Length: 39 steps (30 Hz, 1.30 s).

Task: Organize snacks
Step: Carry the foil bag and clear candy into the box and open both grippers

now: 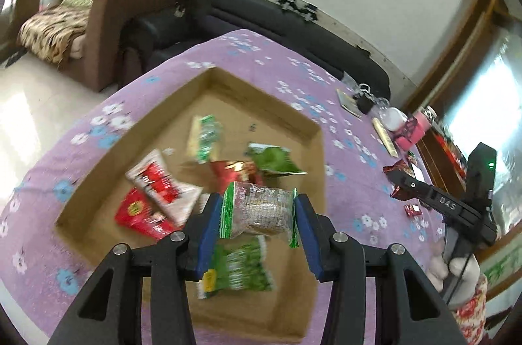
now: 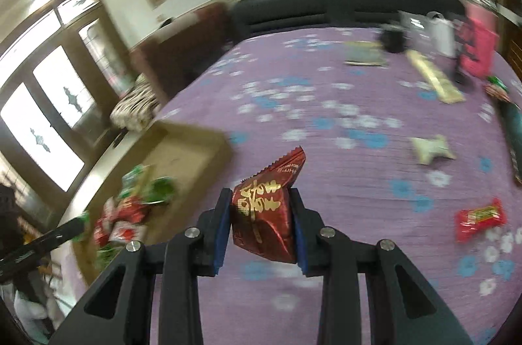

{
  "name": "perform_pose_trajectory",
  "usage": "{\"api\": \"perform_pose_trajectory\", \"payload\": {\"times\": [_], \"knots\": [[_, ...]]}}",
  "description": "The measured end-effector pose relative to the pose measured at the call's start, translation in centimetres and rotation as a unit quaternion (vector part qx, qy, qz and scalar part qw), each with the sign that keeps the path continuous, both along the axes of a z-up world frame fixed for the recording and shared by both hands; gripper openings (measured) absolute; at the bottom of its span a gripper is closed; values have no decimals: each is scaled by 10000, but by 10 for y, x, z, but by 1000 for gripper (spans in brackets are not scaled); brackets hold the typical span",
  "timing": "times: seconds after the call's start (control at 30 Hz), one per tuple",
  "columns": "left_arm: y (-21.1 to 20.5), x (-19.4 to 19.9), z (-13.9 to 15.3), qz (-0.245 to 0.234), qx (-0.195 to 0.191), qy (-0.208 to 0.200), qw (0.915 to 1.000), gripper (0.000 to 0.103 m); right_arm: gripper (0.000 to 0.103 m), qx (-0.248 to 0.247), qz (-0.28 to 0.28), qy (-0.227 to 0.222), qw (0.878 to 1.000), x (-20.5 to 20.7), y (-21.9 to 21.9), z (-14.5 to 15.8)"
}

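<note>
My left gripper (image 1: 257, 211) is shut on a clear snack packet with green ends (image 1: 259, 209) and holds it above the open cardboard box (image 1: 98, 162). Several red and green snack packets (image 1: 156, 181) lie in the box. My right gripper (image 2: 261, 214) is shut on a dark red packet with gold writing (image 2: 264, 208), above the purple flowered cloth (image 2: 326, 123) to the right of the box (image 2: 182, 142). The right gripper also shows in the left wrist view (image 1: 396, 178), at the right with that red packet.
A small red candy packet (image 2: 479, 217) and a pale packet (image 2: 430, 149) lie on the cloth at the right. Boxes, a pink packet (image 2: 478, 48) and other items stand at the table's far right. A dark sofa (image 1: 261, 15) stands behind the table.
</note>
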State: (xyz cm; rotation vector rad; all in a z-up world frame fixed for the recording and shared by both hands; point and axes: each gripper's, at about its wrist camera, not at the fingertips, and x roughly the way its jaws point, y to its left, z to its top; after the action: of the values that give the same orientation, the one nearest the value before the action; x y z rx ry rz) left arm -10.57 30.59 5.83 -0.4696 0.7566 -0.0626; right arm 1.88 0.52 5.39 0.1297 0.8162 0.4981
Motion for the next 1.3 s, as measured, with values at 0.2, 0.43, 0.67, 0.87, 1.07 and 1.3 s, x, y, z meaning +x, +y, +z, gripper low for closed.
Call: {"api": "perform_pose_trajectory", "payload": {"times": [0.2,0.43,0.67,0.87,1.07,1.3], "knots": [[21,-4,-12,200,-152,60,9997,49,32,-138,612,73,9980,-15,71,1],[35,-14,-17,205,-416,-35,9989,55,33,-484,980,187,9938,-26,134,-13],[46,-28,-9,241,-510,-238,9981,66,33,-734,1063,249,9913,-23,160,-25],[47,-36,-1,248,-479,-360,9979,70,34,-815,964,248,9917,-22,165,-30],[43,-41,4,217,-450,-409,9979,72,45,-618,756,149,9951,-20,154,-20],[25,-44,10,72,-282,-421,9987,74,47,-424,546,58,9976,-26,126,-4]]}}
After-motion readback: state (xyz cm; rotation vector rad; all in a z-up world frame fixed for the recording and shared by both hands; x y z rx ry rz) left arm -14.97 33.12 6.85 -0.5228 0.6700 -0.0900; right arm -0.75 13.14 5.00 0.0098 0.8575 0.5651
